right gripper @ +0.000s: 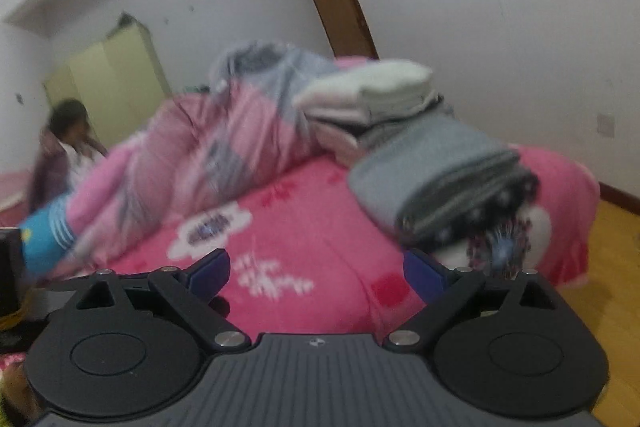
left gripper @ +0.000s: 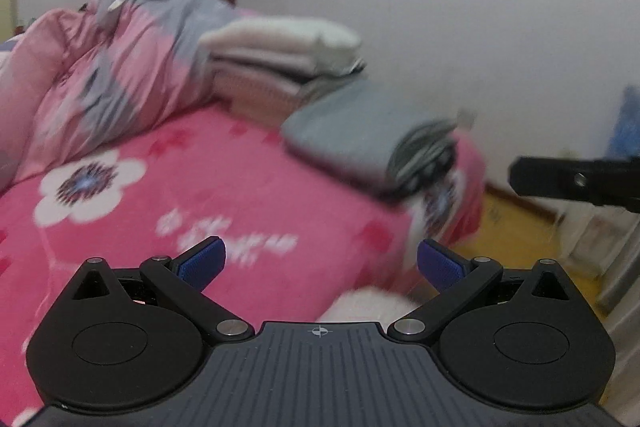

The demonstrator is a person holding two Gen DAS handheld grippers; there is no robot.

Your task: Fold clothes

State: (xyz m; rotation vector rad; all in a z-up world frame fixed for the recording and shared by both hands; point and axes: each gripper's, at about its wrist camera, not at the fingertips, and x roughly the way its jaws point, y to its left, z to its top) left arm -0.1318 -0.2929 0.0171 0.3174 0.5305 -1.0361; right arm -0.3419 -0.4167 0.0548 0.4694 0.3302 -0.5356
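Both grippers hang over the pink flowered bedspread, and the frames are smeared with blur; the left gripper has its blue pads spread wide with nothing between them — only bedspread shows in the gap; the right gripper stands just as wide, jaws parted and bare. The folded grey garment lies at the far right corner of the bedspread, beyond the jaws and well clear of both sets of pads, resting on a dark patterned piece under it; behind it on the bedspread sits a stack of pale folded clothes; a rumpled pink and grey quilt is heaped along the bedspread's far left side — a person sits blurred beyond that heap.
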